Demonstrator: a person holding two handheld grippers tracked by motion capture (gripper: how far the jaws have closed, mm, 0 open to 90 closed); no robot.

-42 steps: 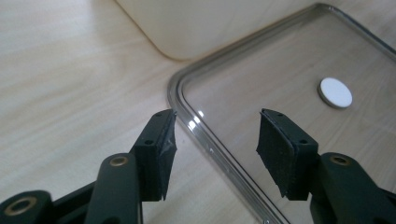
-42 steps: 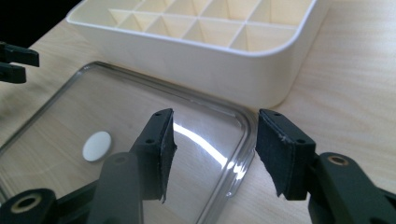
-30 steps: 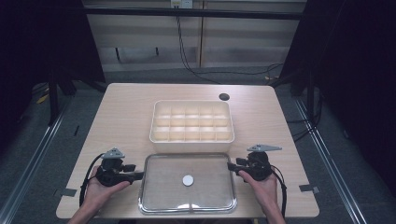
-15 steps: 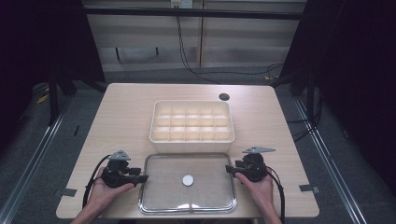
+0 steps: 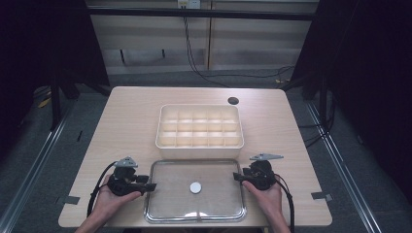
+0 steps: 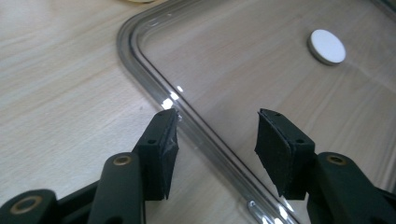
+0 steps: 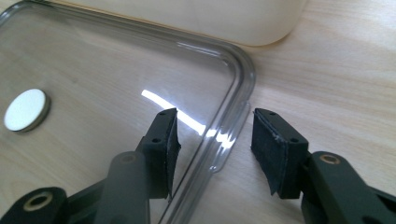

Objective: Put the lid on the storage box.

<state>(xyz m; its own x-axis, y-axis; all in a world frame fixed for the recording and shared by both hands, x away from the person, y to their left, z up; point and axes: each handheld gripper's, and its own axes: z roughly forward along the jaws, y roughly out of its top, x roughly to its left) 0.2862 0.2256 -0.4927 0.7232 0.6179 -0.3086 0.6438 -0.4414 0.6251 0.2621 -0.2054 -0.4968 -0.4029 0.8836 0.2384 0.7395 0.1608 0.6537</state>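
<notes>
A clear plastic lid (image 5: 214, 199) lies flat near the table's front edge, with a white disc (image 5: 195, 187) at its middle. Behind it stands a cream box (image 5: 199, 144) divided into several compartments. My left gripper (image 5: 150, 186) is at the lid's left edge. In the left gripper view its jaws straddle the lid's (image 6: 243, 70) rim, and the gripper (image 6: 215, 140) is open after closing a little. My right gripper (image 5: 236, 177) is at the right edge. Its jaws have just been closing, with the lid's (image 7: 116, 70) rim between them untouched; the gripper (image 7: 215, 140) is open.
A dark round spot (image 5: 233, 100) marks the table's far right. Grey tape pieces (image 5: 70, 199) (image 5: 322, 196) sit near the front corners. The box's wall (image 7: 210, 18) stands close behind the lid's far corner. Bare wood flanks the lid on both sides.
Both grippers have edged slightly toward the table's front and in against the lid's side edges. The lid, the disc and the box have not moved.
</notes>
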